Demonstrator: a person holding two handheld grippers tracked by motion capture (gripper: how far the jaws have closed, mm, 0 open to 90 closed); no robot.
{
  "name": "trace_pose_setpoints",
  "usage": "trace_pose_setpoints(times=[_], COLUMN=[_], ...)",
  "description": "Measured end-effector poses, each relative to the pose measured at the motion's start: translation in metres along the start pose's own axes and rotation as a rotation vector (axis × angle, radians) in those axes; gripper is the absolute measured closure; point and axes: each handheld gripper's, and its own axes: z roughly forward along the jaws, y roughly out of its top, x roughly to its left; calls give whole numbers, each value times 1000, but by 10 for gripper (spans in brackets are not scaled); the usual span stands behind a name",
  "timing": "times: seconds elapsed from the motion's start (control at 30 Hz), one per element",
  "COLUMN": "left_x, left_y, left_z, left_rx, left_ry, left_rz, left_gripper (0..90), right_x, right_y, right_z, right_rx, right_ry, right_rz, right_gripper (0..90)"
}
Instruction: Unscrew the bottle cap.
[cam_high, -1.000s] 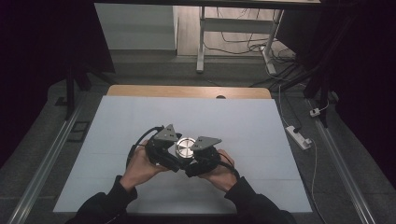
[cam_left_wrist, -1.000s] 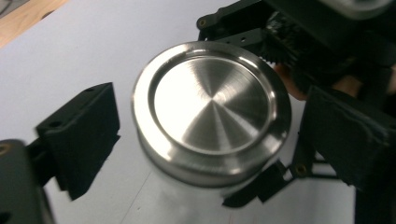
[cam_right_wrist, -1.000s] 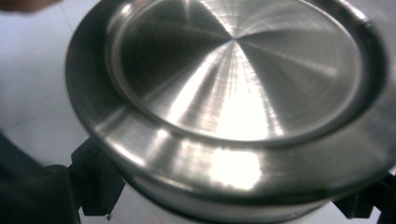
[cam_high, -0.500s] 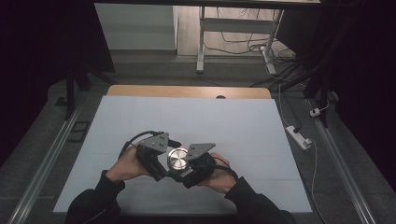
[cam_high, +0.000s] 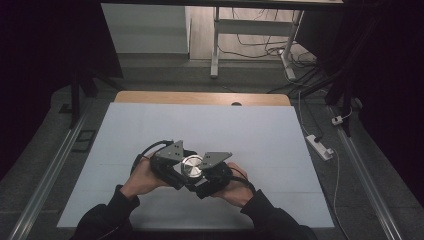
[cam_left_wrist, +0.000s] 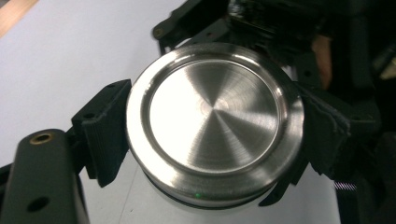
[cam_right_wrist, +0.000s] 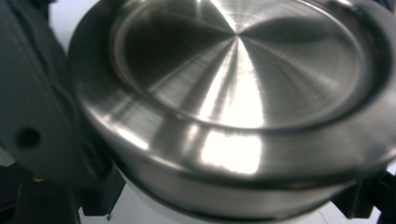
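Low in the frame's centre-left, the left gripper (cam_high: 176, 170), matte black with ribbed pads, has just closed its jaws onto the round brushed-steel lid (cam_high: 192, 166) above the pale bench (cam_high: 280, 145); just right, the right gripper (cam_high: 207, 179) clamps the same shiny disc

Dim rm, grey floor (cam_high: 150, 75), desk legs (cam_high: 215, 45), cables (cam_high: 260, 47).

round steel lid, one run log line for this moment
object: round brushed-steel lid | left tool: jaws just closed on lid rim | right tool: shut on lid | place: above white table
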Motion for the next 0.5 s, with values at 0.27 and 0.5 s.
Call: trace_pose_setpoints(times=[0.27, 0.5], left_x=[-6, -13], left_y=[9, 15], left_z=[9, 17], left_rx=[26, 42], left_ry=[131, 217], left_rz=[-134, -189], left_gripper=[185, 181], right_x=[-4, -6], right_y=[-1, -3], right_z=[0, 1], right_rx=[3, 9], right_ry=[-90, -137], right_rz=[65, 86], right_gripper=[147, 147])
